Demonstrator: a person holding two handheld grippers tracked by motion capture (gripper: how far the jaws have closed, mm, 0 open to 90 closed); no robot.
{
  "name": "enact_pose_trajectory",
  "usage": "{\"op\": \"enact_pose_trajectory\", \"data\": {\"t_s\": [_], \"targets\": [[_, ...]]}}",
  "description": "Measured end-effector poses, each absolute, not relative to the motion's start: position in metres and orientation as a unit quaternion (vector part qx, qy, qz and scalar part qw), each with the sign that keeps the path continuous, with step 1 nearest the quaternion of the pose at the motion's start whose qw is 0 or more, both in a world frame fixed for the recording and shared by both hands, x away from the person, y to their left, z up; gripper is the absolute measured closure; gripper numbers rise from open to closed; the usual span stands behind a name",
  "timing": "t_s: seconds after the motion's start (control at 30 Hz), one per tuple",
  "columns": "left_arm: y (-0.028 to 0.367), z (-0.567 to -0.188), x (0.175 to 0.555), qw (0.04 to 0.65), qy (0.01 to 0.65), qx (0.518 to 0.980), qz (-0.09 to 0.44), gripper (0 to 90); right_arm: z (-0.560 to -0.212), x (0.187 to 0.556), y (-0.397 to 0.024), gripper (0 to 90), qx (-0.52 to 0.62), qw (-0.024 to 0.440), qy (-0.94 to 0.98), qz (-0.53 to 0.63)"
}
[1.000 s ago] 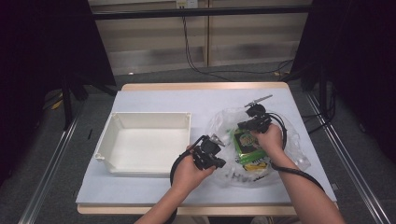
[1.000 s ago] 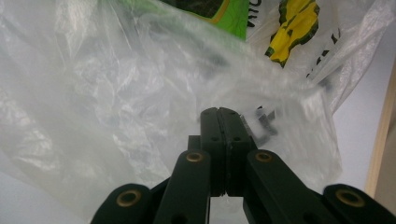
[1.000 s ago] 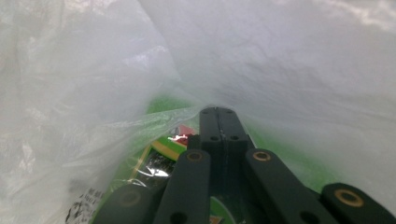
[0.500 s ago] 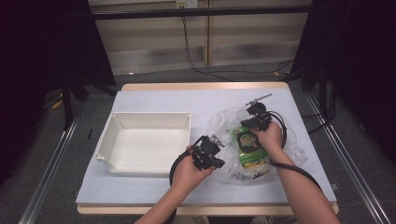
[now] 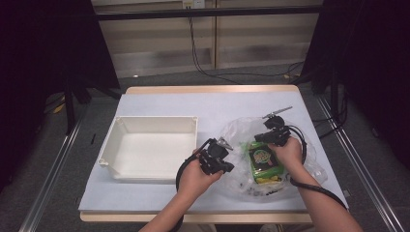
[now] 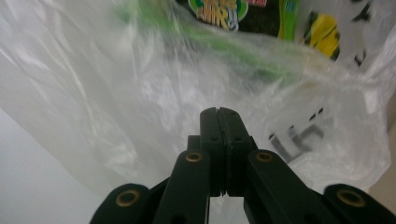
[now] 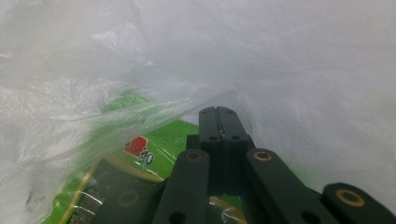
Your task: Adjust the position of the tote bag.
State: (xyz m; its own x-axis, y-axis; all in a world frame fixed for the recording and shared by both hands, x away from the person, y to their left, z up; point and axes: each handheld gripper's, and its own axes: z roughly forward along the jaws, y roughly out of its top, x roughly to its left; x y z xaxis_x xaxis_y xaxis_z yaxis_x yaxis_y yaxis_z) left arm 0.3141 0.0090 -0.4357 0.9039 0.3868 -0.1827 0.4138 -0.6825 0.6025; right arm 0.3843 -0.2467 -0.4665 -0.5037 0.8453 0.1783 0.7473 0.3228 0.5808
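Note:
A clear plastic bag [image 5: 309, 159] lies on the right of the table with green snack packets [image 5: 263, 162] inside it. My left gripper [image 5: 228, 162] sits at the bag's left edge. In the left gripper view its jaws [image 6: 218, 112] are shut, with bag film [image 6: 140, 93] stretched around the tips and a packet [image 6: 219, 9] beyond. My right gripper [image 5: 267, 139] is at the bag's far side above the packets. Its jaws [image 7: 217, 109] are shut where a fold of film [image 7: 303, 70] meets the tips, over a green packet [image 7: 154, 144].
An empty white tray [image 5: 154, 118] stands left of the bag on the pale blue table cover [image 5: 217, 106]. Cables trail from both grippers across the near table. Metal rails run along both sides of the table on the floor.
My right gripper has shifted a little to the right and toward the near edge, and the bag film moved with it. The left gripper has stayed put.

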Motion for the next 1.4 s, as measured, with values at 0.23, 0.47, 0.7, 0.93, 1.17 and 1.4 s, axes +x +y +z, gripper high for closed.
{"op": "enact_pose_trajectory", "data": {"t_s": [0.23,0.47,0.7,0.93,1.17,1.4], "targets": [[-0.005,-0.423,0.313,0.373,0.223,0.9,-0.03,83.0,-0.466,0.376,-0.245,90.0,0.495,0.077,0.81,0.305],[-0.029,-0.424,0.307,0.385,0.201,0.9,-0.04,74.4,-0.464,0.375,-0.24,89.9,0.487,0.085,0.817,0.297],[-0.048,-0.43,0.32,0.382,0.201,0.901,-0.046,77.4,-0.464,0.374,-0.24,89.9,0.486,0.084,0.817,0.298],[-0.054,-0.445,0.329,0.343,0.204,0.916,-0.03,80.6,-0.463,0.374,-0.242,89.3,0.485,0.087,0.817,0.3],[-0.049,-0.445,0.34,0.318,0.24,0.917,-0.006,84.2,-0.461,0.371,-0.255,89.0,0.499,0.086,0.806,0.305],[-0.04,-0.452,0.354,0.313,0.272,0.91,0.006,85.9,-0.46,0.368,-0.265,89.1,0.498,0.091,0.804,0.311]]}}
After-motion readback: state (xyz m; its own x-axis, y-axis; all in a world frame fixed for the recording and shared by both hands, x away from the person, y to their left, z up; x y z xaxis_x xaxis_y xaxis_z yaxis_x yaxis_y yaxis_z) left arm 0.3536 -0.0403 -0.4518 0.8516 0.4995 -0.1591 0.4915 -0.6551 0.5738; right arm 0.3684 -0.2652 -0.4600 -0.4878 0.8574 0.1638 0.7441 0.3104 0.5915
